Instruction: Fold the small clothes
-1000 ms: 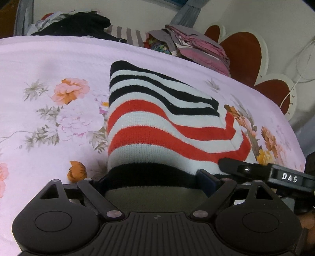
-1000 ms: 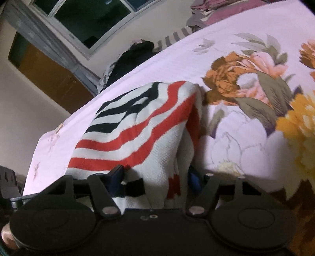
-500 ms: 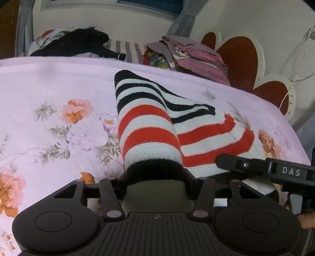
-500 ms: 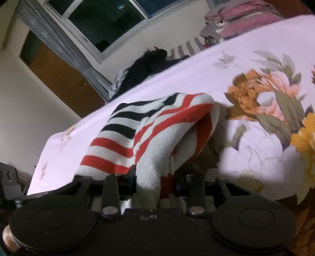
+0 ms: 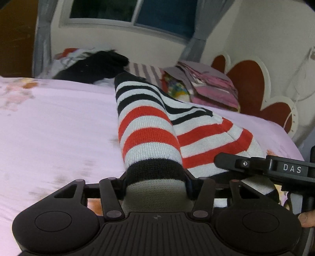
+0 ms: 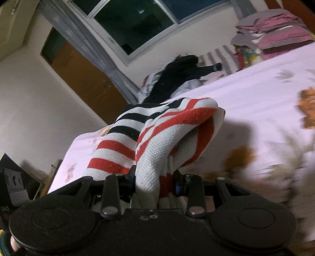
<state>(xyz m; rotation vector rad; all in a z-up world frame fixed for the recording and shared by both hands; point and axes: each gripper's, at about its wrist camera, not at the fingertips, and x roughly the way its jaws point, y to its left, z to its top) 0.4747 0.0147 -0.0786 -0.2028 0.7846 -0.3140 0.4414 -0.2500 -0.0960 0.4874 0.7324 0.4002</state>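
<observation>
My left gripper (image 5: 156,183) is clenched on the black-and-white cuff end of the striped knit garment (image 5: 151,137), its fingers (image 5: 123,185) drawn in against both sides of the bunched fabric at the lower centre of the left wrist view. My right gripper (image 6: 155,182) pinches another white-and-red fold of the same garment (image 6: 157,141) between narrowly spaced fingers (image 6: 178,181) at the lower centre of the right wrist view; the fingertips themselves are buried in the cloth. At the lower right of the left view the other tool, marked DAS, crosses over the garment's edge and hides it there, and a fingertip of my hand (image 5: 306,218) shows at the frame border. The garment rises from both grips, its far end resting on the pink floral bedsheet (image 5: 59,128) at mid frame. The sheet's print is smeared by blur. Farther back, a black garment (image 5: 94,67) and a stack of pink folded clothes (image 5: 214,86) sit at the bed's far edge, below a window (image 5: 130,13).
</observation>
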